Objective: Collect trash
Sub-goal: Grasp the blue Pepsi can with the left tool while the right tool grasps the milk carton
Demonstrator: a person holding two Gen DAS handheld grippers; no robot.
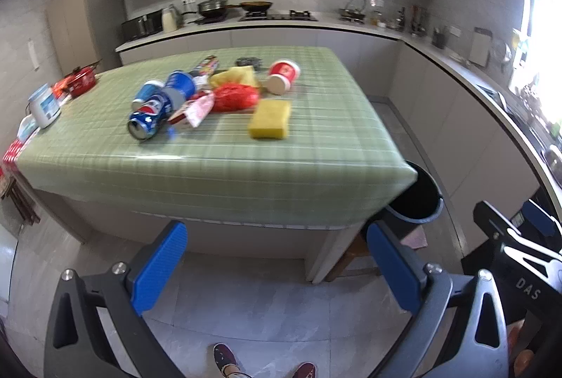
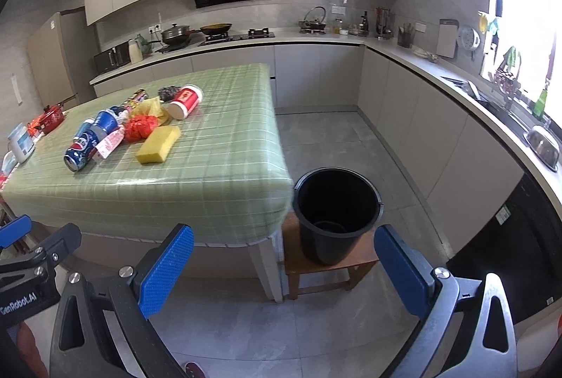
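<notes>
A pile of trash lies on the green checked table [image 1: 224,163]: a crushed Pepsi can [image 1: 146,121], a blue paper cup [image 1: 179,86], a red plastic bag [image 1: 233,97], a yellow sponge [image 1: 270,119], a red and white noodle cup [image 1: 283,76] on its side, and a yellow wrapper [image 1: 237,76]. The same pile shows in the right wrist view, with the sponge [image 2: 158,139] and the can [image 2: 80,153]. A black bin [image 2: 337,213] stands on a low wooden stool [image 2: 298,258] at the table's right corner. My left gripper [image 1: 275,269] and right gripper [image 2: 283,272] are open and empty, held short of the table.
A white jar [image 1: 45,105] and a red pot [image 1: 82,81] sit at the table's left edge. Kitchen counters run along the back and right walls. Grey tiled floor [image 2: 316,132] lies between table and counters. The person's shoes [image 1: 224,357] show below.
</notes>
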